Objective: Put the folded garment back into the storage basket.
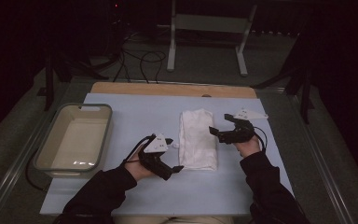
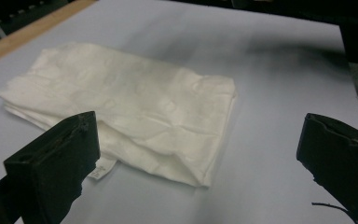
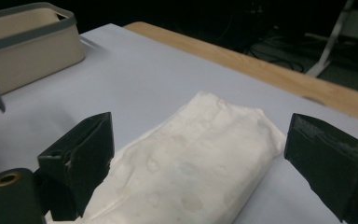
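Observation:
A folded white cloth (image 1: 196,138) lies on the pale blue mat (image 1: 135,116), long side running away from me. My left gripper (image 1: 174,154) is open at the cloth's near left corner, just off its edge. In the left gripper view that gripper (image 2: 196,158) has its jaws spread wide around the near end of the cloth (image 2: 130,102), where a small tag sticks out. My right gripper (image 1: 219,123) is open beside the cloth's right edge. In the right gripper view the gripper (image 3: 205,158) frames the cloth (image 3: 214,135) between wide jaws, holding nothing.
A beige basin (image 1: 105,140) with a grey rim stands empty at the mat's left, and its wall (image 3: 28,46) shows in the right gripper view. The wooden table edge (image 1: 172,88) runs along the back. Beyond it are floor cables (image 1: 142,58) and a metal stand (image 1: 205,23).

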